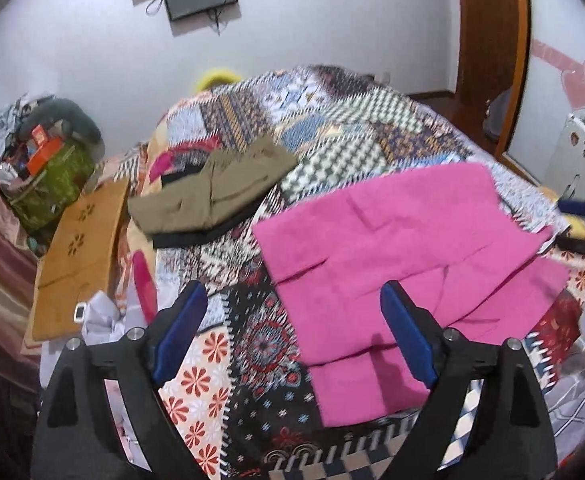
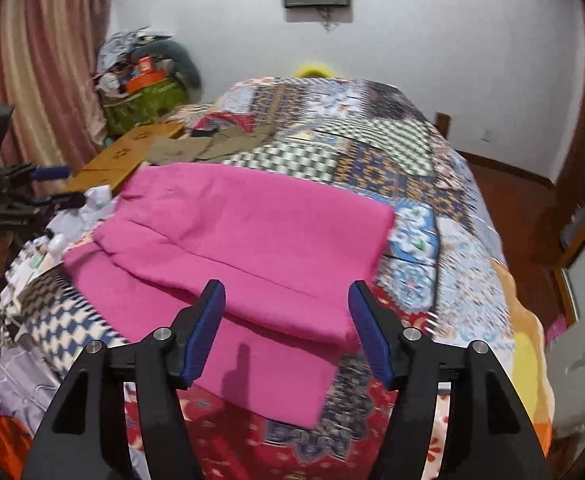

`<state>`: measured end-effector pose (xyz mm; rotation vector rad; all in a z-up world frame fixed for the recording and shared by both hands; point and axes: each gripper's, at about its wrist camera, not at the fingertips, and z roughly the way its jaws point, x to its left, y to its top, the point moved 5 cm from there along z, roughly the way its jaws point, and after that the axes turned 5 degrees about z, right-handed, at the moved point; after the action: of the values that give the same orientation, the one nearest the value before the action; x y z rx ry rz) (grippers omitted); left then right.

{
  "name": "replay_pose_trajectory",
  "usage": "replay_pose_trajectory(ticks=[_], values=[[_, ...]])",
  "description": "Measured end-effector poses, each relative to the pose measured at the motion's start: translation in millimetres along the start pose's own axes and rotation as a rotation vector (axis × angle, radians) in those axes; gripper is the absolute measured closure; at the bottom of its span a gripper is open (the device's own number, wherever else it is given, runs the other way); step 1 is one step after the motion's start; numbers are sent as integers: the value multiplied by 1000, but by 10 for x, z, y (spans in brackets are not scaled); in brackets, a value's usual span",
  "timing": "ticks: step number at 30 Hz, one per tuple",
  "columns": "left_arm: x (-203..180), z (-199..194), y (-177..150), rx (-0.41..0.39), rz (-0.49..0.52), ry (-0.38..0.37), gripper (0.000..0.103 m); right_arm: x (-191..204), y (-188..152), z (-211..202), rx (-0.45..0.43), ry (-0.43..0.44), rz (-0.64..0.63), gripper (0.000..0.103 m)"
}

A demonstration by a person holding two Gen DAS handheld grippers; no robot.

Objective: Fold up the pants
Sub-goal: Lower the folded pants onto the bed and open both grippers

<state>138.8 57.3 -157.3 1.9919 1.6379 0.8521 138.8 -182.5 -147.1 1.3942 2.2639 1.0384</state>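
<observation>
Pink pants (image 1: 404,264) are laid on the patchwork quilt (image 1: 332,128), already folded at least once: an upper layer is seen over a lower one, with the lower layer sticking out at the near edge in the right wrist view. Left gripper (image 1: 292,324) is held above the near-left corner of the pants, fingers spread wide, nothing pinched. Right gripper (image 2: 286,326) is held over the near edge, fingers also spread, nothing gripped.

Risks as judged from here:
- Only the top layer could be caught at the near edge; the fold would then be peeled open instead of carried over.
- Quilt could be pinched together with the fabric and dragged.
- Layers are already offset; uneven lift by the two grippers would skew the next fold further.
- Olive garment (image 1: 220,184) at far left lies near; a wide sweep could snag it.
</observation>
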Motion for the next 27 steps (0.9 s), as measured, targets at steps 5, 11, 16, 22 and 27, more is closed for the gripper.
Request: replay_pose_trajectory(ticks=[5, 11, 16, 22, 27], values=[[-278, 10, 101, -14, 51, -61, 8, 292, -21, 243, 50, 57, -79, 42], [-624, 293, -7, 76, 108, -121, 8, 458, -137, 598, 134, 62, -157, 43], [-874, 465, -126, 130, 162, -164, 8, 447, -133, 712, 146, 75, -156, 47], [-974, 575, -170, 131, 194, -134, 8, 472, -55, 746, 125, 88, -120, 90], [-884, 475, -117, 75, 189, -83, 44, 510, 31, 587, 49, 107, -89, 96]])
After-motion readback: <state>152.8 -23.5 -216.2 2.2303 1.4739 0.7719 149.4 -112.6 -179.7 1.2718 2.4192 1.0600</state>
